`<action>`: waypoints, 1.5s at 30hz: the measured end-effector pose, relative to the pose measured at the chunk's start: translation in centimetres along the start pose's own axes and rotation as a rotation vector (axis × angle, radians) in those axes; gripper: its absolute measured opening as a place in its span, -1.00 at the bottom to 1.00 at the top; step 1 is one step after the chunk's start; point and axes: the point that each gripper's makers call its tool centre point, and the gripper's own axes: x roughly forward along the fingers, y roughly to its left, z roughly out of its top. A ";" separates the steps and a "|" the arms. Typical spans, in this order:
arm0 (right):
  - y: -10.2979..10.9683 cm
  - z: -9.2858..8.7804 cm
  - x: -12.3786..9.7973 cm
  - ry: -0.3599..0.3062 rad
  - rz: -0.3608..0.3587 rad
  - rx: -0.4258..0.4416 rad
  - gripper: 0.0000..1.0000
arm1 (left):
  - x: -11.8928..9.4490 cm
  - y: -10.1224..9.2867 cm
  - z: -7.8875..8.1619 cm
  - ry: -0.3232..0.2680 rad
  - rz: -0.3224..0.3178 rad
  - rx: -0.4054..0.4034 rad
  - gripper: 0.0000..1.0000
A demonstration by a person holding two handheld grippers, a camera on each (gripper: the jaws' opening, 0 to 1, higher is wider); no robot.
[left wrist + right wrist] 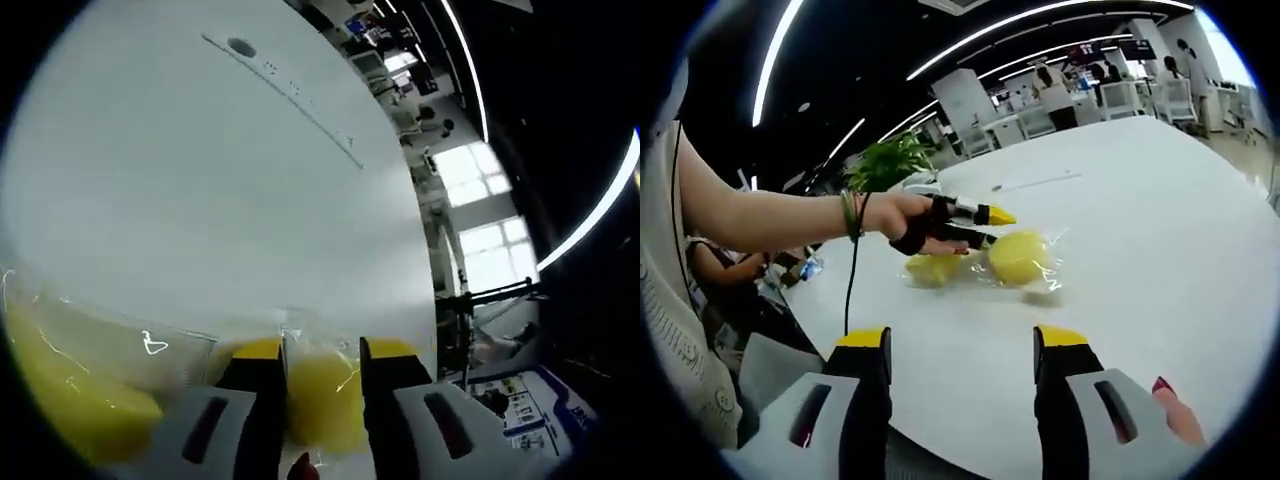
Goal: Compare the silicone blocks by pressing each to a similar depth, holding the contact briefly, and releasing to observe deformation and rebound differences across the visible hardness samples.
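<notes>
Left gripper has its jaws clamped on a soft yellow silicone block in slippery wrap; right gripper hangs apart near the table edge.

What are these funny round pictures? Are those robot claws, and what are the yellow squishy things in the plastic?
There is no robot here. A person holds a grabbing tool in each hand, and a tiny camera rides on each tool, which makes the pictures round.

The left gripper view looks along the left gripper. Its two dark, yellow-tipped fingers sit on either side of a yellow block wrapped in clear plastic. I cannot tell whether they are squeezing it.

The right gripper view looks along the right gripper, whose fingers are open with nothing between them. Farther off you see the person's hand holding the left gripper at two yellow blocks in their plastic bag, lying on a big white table.
</notes>
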 end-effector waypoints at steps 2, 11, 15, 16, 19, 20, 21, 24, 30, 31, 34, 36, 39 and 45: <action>-0.1 -0.2 0.0 0.005 -0.002 0.005 0.02 | 0.1 0.1 -0.4 0.015 0.006 0.003 -0.62; -0.5 0.4 -0.3 -0.017 -0.001 0.003 -0.04 | 0.3 0.4 -0.3 -0.015 0.001 -0.042 -0.85; -0.6 0.3 -0.4 -0.013 -0.003 0.000 -0.05 | 0.2 0.4 0.1 -0.047 -0.019 -0.064 -0.99; -0.6 0.3 -0.4 -0.011 -0.004 0.000 -0.05 | 0.2 0.3 0.1 -0.045 -0.034 -0.083 -1.00; -0.7 0.0 -0.4 0.001 -0.006 -0.006 -0.05 | 0.1 0.1 0.1 -0.053 -0.051 -0.094 -1.00; -0.7 -0.1 -0.4 0.005 -0.008 -0.011 -0.05 | 0.0 0.0 0.0 -0.054 -0.055 -0.095 -1.00; -0.6 -0.1 -0.4 0.008 -0.007 -0.012 -0.06 | -0.1 -0.2 0.0 -0.057 -0.061 -0.082 -1.00; -0.3 -0.1 -0.4 0.008 0.000 -0.009 -0.07 | -0.5 -0.8 0.0 -0.069 -0.074 -0.036 -1.00; 0.2 0.2 -0.3 0.006 0.011 -0.029 -0.09 | -2.2 -4.6 -0.5 -0.088 -0.126 0.342 -1.00; 0.2 0.2 -0.3 0.005 0.013 -0.033 -0.10 | -2.4 -5.1 -0.8 -0.079 -0.125 0.396 -1.00; 0.4 0.2 -0.2 0.009 0.016 -0.038 -0.10 | -3.0 -6.3 -1.4 -0.089 -0.139 0.506 -1.00; 0.6 0.2 -0.2 0.011 0.020 -0.044 -0.11 | -3.3 -6.6 -1.6 -0.096 -0.123 0.582 -1.00; 0.9 0.3 -0.4 0.010 0.025 -0.052 -0.11 | -3.5 -6.6 -2.0 -0.086 -0.039 0.751 -1.00; 1.1 0.0 -0.7 0.022 0.026 -0.067 -0.14 | -3.7 -9.4 -3.5 -0.086 -0.056 1.015 -1.00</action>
